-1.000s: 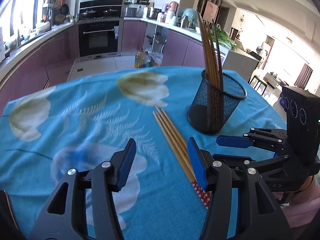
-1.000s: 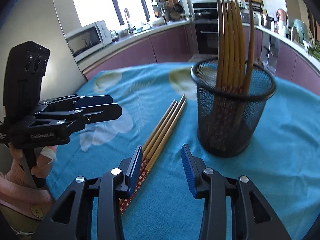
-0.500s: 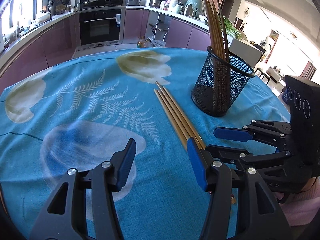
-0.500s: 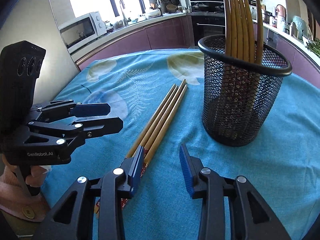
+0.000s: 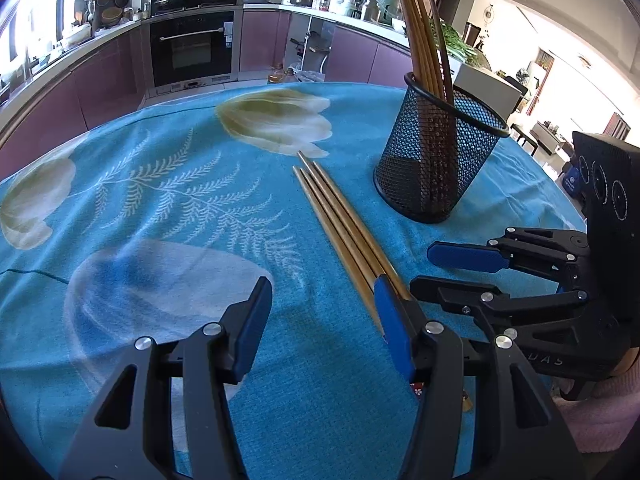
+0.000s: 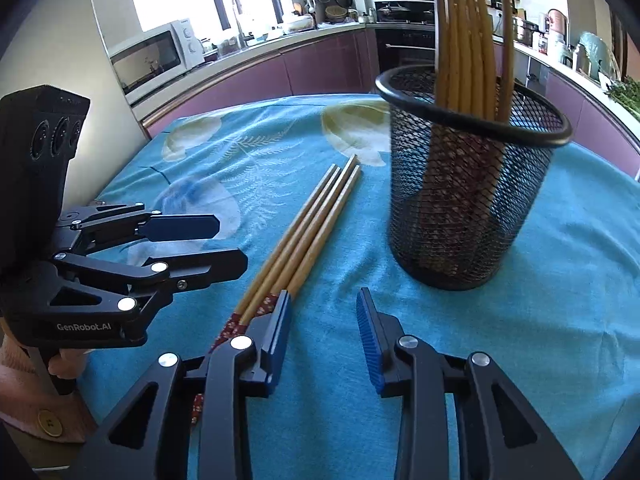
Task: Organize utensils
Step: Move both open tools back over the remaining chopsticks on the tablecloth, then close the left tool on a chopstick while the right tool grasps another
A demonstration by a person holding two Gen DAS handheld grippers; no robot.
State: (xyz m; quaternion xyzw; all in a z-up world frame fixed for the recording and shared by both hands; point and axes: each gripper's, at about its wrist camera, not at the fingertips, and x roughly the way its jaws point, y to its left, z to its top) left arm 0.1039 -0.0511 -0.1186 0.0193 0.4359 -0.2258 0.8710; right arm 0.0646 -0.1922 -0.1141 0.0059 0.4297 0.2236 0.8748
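Observation:
A bundle of loose wooden chopsticks (image 5: 340, 224) (image 6: 304, 240) with red patterned handles lies on the blue flowered tablecloth (image 5: 160, 200). A black mesh holder (image 5: 436, 160) (image 6: 460, 200) stands to their right with several chopsticks upright in it. My left gripper (image 5: 320, 300) (image 6: 228, 244) hangs open low over the cloth, nothing between its fingers; the bundle passes under its right finger. My right gripper (image 6: 324, 304) (image 5: 424, 270) is open with its jaws closing on empty space. The handle ends lie just left of its left finger, partly hidden by it.
The round table's edge (image 6: 132, 168) drops off on the left. A person's hand in a pink sleeve (image 6: 24, 364) holds the left gripper. Kitchen counters, an oven (image 5: 192, 48) and a microwave (image 6: 152, 56) stand behind.
My left gripper has sunk closer to the cloth and the chopstick bundle. The right gripper's jaws have narrowed a little, and the holder looms larger in its view.

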